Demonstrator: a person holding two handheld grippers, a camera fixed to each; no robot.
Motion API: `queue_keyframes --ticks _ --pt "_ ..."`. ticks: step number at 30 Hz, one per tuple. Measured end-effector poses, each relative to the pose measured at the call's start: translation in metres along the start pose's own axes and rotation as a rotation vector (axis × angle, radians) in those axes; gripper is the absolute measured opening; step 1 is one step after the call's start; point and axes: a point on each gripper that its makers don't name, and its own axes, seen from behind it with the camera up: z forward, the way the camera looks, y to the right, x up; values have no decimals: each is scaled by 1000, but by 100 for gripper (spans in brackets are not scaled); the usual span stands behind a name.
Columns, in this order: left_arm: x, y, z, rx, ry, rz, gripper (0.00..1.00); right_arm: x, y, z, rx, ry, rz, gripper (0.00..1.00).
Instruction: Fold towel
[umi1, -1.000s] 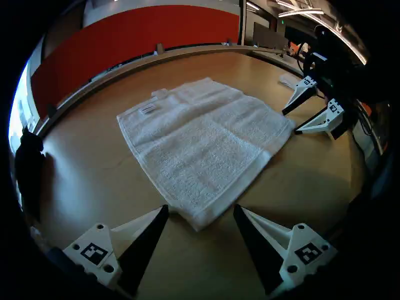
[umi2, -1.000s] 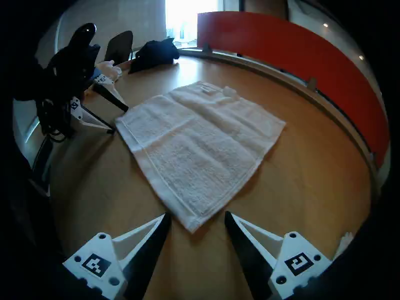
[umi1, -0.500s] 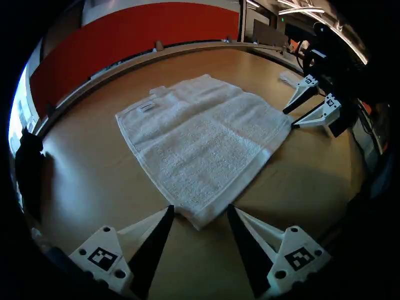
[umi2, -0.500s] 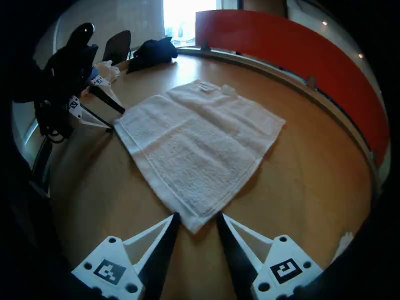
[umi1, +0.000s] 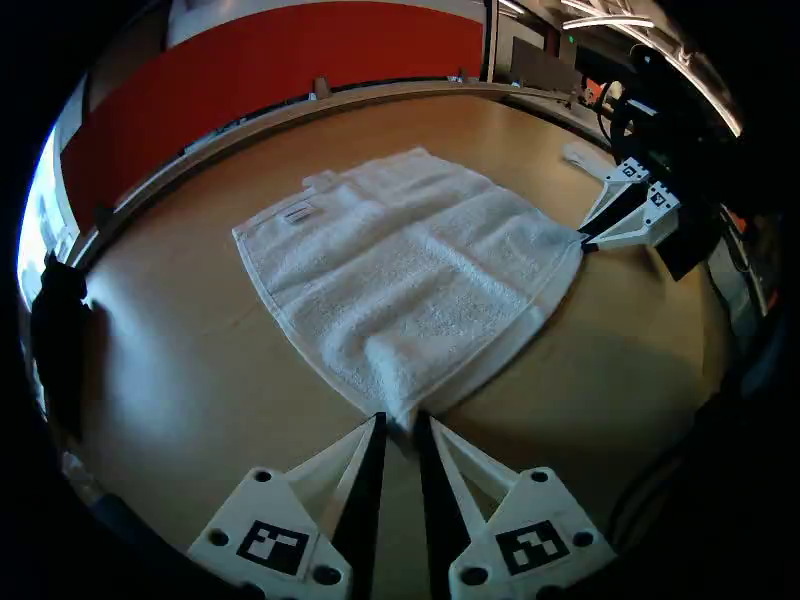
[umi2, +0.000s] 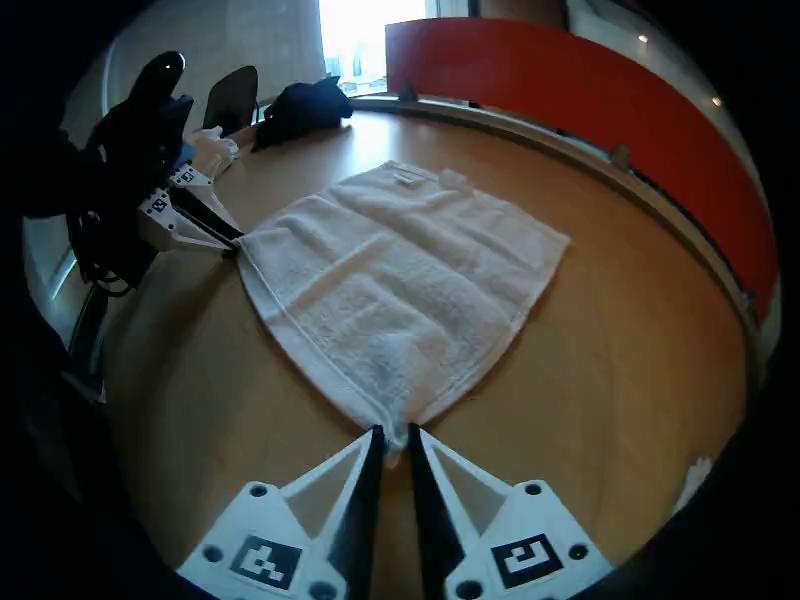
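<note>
We see 1 towel (umi1: 400, 270), white, lying flat on the wood table (umi1: 180, 330) as a diamond, w/ 1 corner pointing straight back at each tool. It looks approx. square from here, so we can't call a long axis. The hemmed edge btw the 2 pinched corners runs from the left tool (umi1: 400, 440) forward & off to its right. A small label (umi1: 297, 213) sits near the far-left corner, where a lower layer peeks out. Count: 2 tools, 1 table, 1 red panel (umi1: 280, 60) along the far rim, & in the right gripper view 1 dark bundle (umi2: 300, 100) and 1 chair (umi2: 230, 95) at the far end. The left tool is low, fingers nearly level w/ the table, tips all but closed & nipping the near corner; the cloth humps into a small ridge just ahead of them. The right tool (umi2: 392, 445) is posed the same: low, fingers almost together, clamped on its own near corner. From each tool the other one shows ahead & to the side, tips together on its corner, towel edge pulled to a point there. What holds them is too dark to make out.
</note>
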Motion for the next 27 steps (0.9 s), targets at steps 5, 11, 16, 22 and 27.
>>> queue_keyframes --ticks 5,11,16,22,27 --pt "1 0 0 0 -4 -12 14 3 -2 0 2 3 1 13" --pt "3 3 -3 -4 -16 -31 12 9 -1 -6 -6 19 -9 13" --pt "11 5 -10 -4 1 -45 12 17 2 -14 -15 37 -11 13" --pt "20 5 -25 0 13 -54 12 30 2 -26 -24 71 -14 13" --pt "25 7 -39 2 10 -60 12 43 0 -39 -28 101 -17 13"
